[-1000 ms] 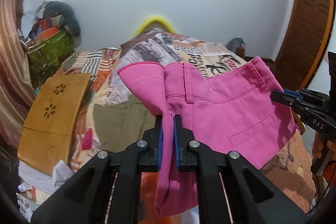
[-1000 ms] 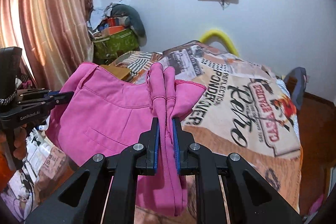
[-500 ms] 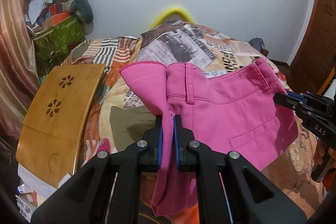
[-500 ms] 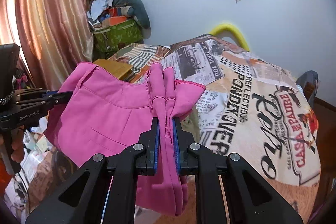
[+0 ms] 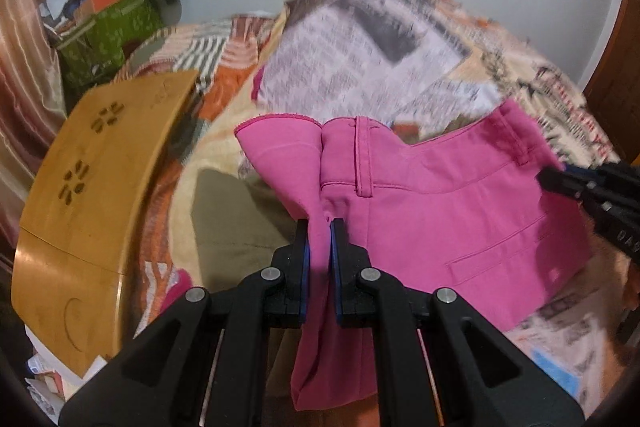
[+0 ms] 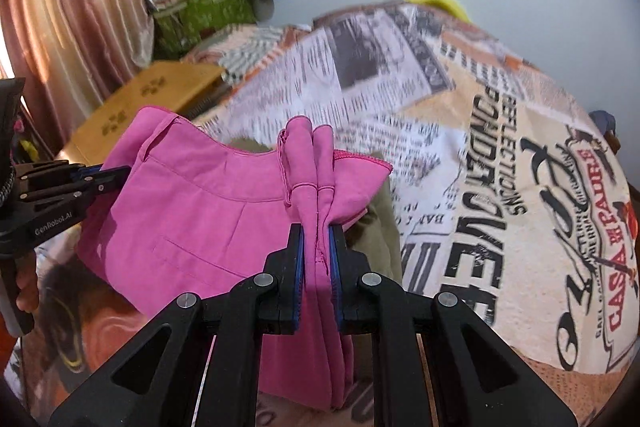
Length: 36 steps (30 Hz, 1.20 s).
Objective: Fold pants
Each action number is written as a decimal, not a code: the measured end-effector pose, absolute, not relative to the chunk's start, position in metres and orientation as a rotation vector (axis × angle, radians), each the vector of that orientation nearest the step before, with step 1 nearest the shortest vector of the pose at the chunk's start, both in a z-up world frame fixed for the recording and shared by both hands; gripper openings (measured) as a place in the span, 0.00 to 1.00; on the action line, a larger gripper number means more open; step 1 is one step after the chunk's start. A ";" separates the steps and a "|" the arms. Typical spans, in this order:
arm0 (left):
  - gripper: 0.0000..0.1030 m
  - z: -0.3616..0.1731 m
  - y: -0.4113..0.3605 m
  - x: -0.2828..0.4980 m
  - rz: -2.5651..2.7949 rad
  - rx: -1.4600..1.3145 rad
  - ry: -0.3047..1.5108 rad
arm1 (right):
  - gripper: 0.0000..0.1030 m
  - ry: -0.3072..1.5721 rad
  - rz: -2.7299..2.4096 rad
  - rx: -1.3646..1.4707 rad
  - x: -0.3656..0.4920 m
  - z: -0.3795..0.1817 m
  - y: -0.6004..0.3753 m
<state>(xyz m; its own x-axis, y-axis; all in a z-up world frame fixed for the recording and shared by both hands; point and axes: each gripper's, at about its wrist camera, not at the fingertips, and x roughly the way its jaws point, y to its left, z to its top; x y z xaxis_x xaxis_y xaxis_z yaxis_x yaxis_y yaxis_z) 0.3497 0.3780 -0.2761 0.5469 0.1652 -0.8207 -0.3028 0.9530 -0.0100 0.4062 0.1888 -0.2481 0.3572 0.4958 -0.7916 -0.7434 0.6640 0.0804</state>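
Pink pants (image 5: 440,211) hang stretched in the air between both grippers, waistband up, above the bed. My left gripper (image 5: 319,227) is shut on one waistband corner, with cloth bunched between its jaws. My right gripper (image 6: 316,231) is shut on the other waistband corner of the pants (image 6: 192,211). The right gripper also shows at the right edge of the left wrist view (image 5: 560,183), and the left gripper at the left edge of the right wrist view (image 6: 112,173). The legs hang below, partly hidden by the grippers.
A bed with a newspaper-print cover (image 6: 500,155) lies below. An olive garment (image 5: 232,219) lies on it under the pants. A wooden lap table (image 5: 92,195) sits at the bed's left. Boxes and clutter (image 5: 108,27) and a curtain (image 6: 68,11) stand beyond.
Both grippers have tilted down and moved toward the bed with the pants held; the bed fills more of each view and the wall screen has slid to the top edge.
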 end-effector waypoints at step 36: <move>0.17 -0.227 0.362 0.306 0.306 -0.040 0.953 | 0.20 0.860 0.807 -0.289 0.392 -0.186 0.129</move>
